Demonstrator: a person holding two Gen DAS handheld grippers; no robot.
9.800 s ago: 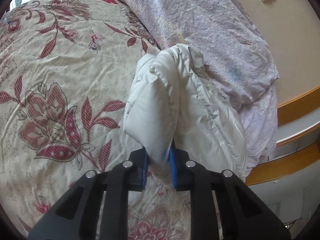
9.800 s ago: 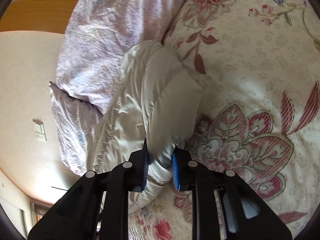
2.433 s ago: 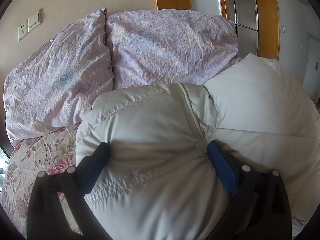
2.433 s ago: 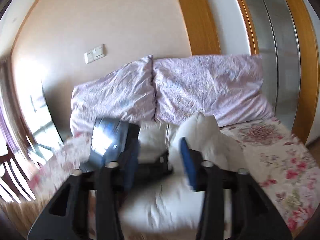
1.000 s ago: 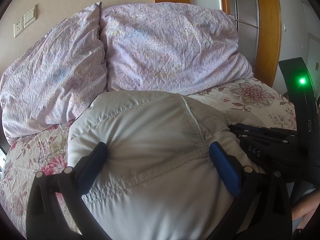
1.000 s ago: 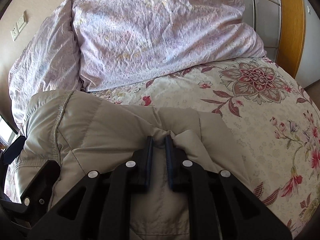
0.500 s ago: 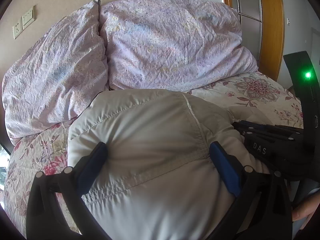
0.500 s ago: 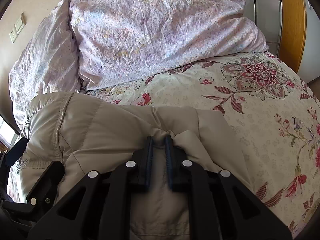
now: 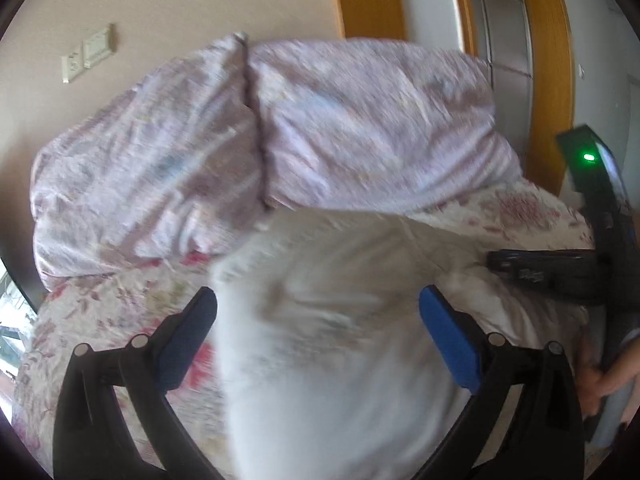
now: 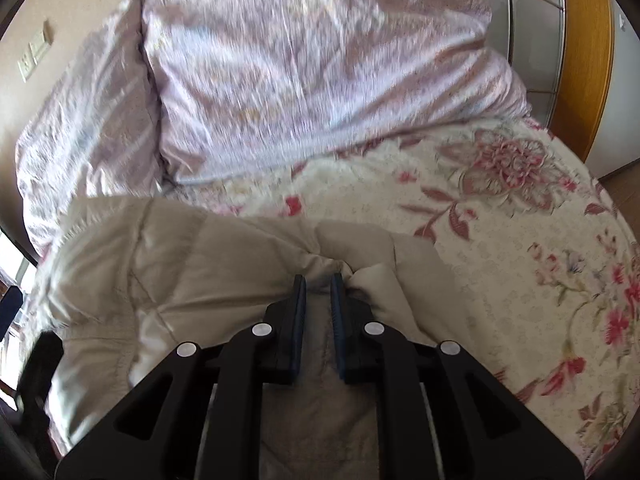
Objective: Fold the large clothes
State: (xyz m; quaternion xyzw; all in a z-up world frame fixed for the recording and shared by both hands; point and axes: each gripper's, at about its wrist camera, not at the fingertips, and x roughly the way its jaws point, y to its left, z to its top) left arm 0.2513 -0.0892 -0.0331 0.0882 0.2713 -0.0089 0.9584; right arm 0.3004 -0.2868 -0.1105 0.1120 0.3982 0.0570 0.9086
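Note:
A pale beige puffer jacket (image 9: 340,340) lies bunched on the floral bedspread (image 10: 520,240), just in front of the pillows. My left gripper (image 9: 316,296) stands wide open, straddling the jacket's bulk. Its left pad (image 9: 188,332) is beside the jacket's edge, over bedspread, and the view is blurred. My right gripper (image 10: 318,280) is shut on a pinched fold of the jacket (image 10: 200,264) near its right side. The right gripper's black body (image 9: 560,276) shows at the right of the left wrist view, with a person's hand (image 9: 608,380) behind it.
Two lilac pillows (image 9: 160,168) (image 9: 380,120) lean against the beige wall behind the jacket. Wall sockets (image 9: 86,54) are at upper left. A wooden frame with grey panels (image 10: 584,60) rises at the right. Bedspread stretches away to the right of the jacket.
My left gripper has lifted and drawn back. The jacket sits lower and further right between its fingers, and the left pad has come off the fabric. The right gripper keeps its pinch, unmoved.

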